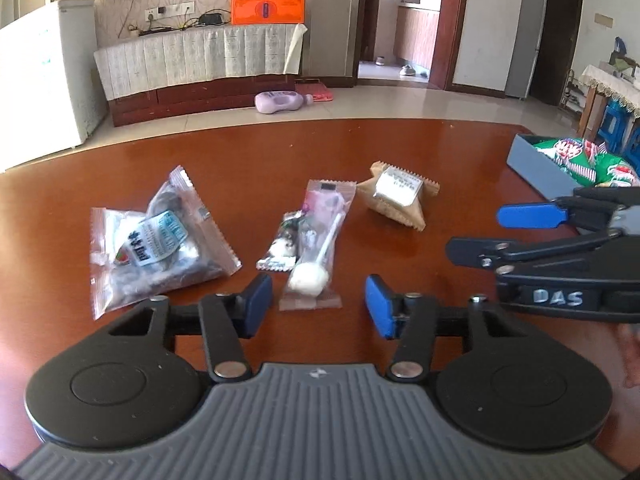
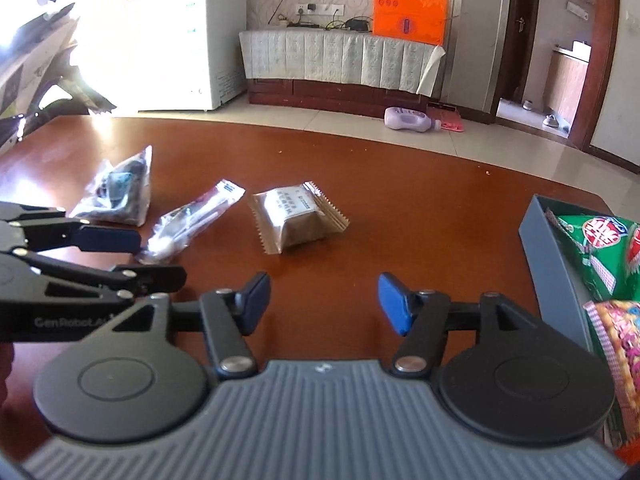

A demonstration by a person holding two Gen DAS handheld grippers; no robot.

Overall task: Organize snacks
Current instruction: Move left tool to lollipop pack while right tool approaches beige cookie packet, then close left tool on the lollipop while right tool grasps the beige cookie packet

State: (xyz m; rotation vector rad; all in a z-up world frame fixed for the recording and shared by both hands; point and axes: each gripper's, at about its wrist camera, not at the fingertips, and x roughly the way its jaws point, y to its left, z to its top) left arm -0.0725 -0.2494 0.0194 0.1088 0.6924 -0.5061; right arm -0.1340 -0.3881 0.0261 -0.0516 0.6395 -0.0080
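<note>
Three snacks lie on the brown table [image 1: 240,152]: a clear bag of dark snacks [image 1: 156,240] at left, a clear lollipop packet [image 1: 316,248] in the middle, and a tan wrapped cake [image 1: 396,194] at right. My left gripper [image 1: 318,304] is open, its jaws standing either side of the lollipop packet's near end. My right gripper [image 2: 322,302] is open and empty over bare table, in front of the tan cake [image 2: 298,218]. The lollipop packet [image 2: 192,222] and dark snack bag [image 2: 120,192] lie to its left. A grey box [image 2: 548,264] at right holds green and orange snack bags.
The grey box [image 1: 536,168] sits at the table's right edge in the left wrist view. The right gripper's fingers [image 1: 528,216] reach in from the right there. Beyond the table are a tiled floor, a TV cabinet, a white freezer and a purple bottle [image 1: 282,102] on the floor.
</note>
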